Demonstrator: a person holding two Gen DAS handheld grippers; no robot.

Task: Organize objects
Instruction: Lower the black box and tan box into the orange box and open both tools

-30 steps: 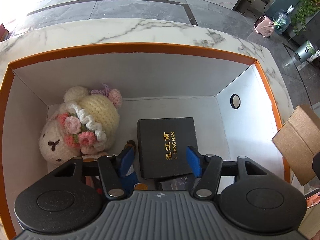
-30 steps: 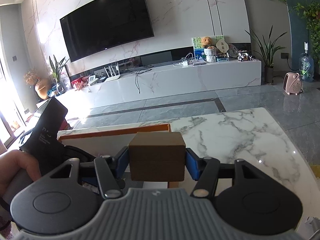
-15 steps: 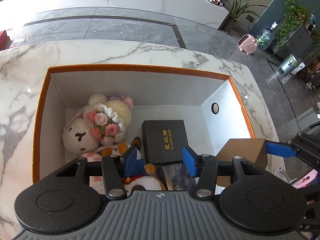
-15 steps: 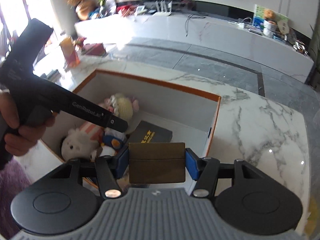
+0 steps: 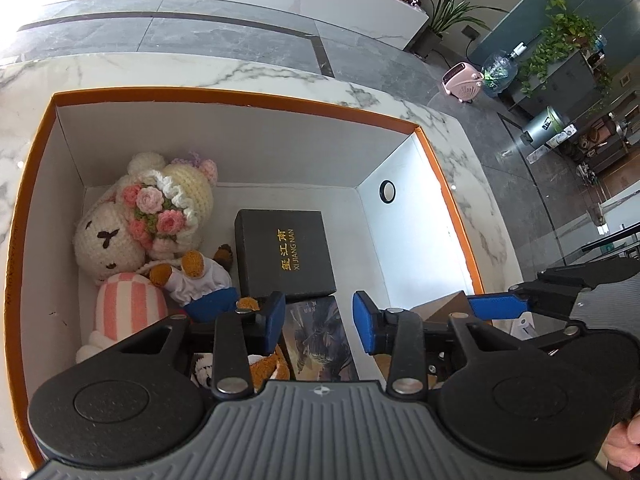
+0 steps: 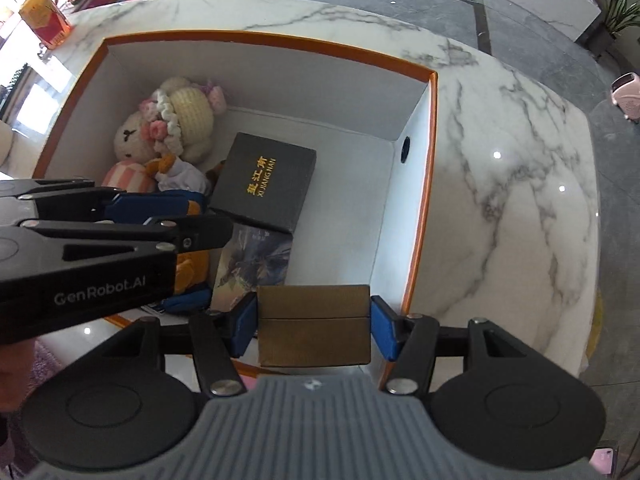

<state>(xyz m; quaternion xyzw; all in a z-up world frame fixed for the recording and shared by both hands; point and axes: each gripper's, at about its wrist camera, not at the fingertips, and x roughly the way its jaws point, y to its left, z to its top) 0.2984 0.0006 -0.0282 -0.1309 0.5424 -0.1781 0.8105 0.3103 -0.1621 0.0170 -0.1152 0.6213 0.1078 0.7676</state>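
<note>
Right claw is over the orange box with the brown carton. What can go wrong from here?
1. The brown cardboard carton hangs near the orange-rimmed storage box's near corner; it might catch the rim.
2. The left claw, jaws just closing on nothing, sits beside the right claw; they could collide.
3. A drop may land tilted on the picture book.

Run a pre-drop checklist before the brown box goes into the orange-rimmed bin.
1. Grip: right hand-held gripper has both pads pressed on the brown box. Ok.
2. Position: box hangs above the near right part of the bin. Ok.
3. Landing spot: white floor to the right of the black gift box and picture card looks bare. Ok.
4. Left hand-held gripper: empty, its jaws have just been closing, but it sits inside the bin beside the drop zone. Not ok.
5. Plush toys: piled on the left, away from the drop. Ok.
6. Floor directly beneath the box: hidden. Cannot tell.
</note>
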